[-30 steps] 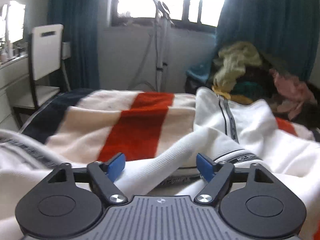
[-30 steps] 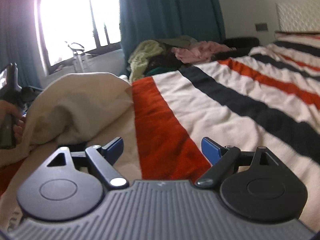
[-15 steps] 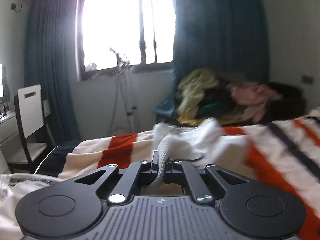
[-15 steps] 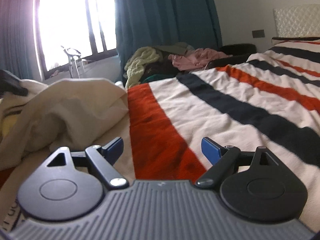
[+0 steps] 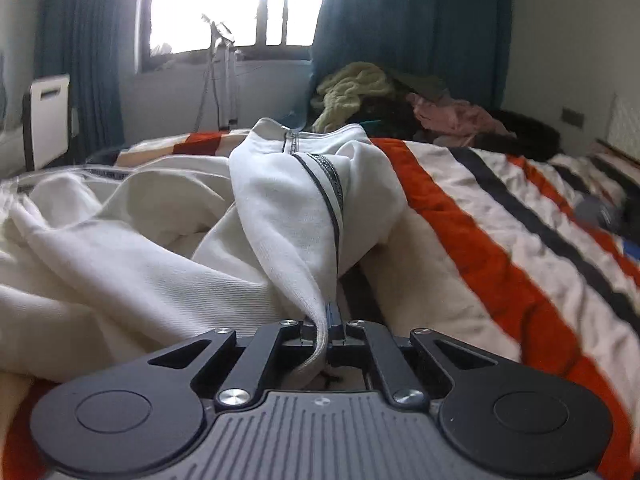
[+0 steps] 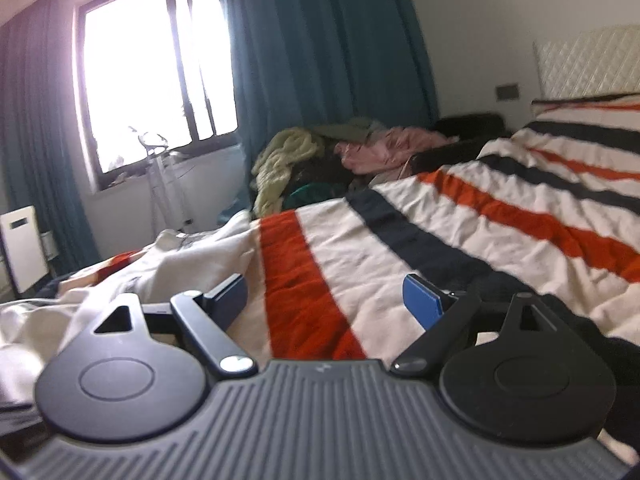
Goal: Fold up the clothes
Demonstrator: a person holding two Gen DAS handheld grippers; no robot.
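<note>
We've got the cream sweatshirt (image 5: 280,200) heaped on the striped bed blanket (image 5: 500,248), left gripper (image 5: 326,330) jaws clamped on a ribbed edge. It's thick knit, soft and floppy, probably a bit heavy, so it'll sag; hems and seams look like the best grab spots. Right gripper (image 6: 324,296) hovers over the blanket, jaws wide apart, holding nothing.

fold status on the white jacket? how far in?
Early. Done: nothing looks folded; the white jacket lies rumpled on the striped blanket. In hand: the left claw is shut on a pinch of its fabric. Left: the right claw is open and empty, so every fold remains.
</note>
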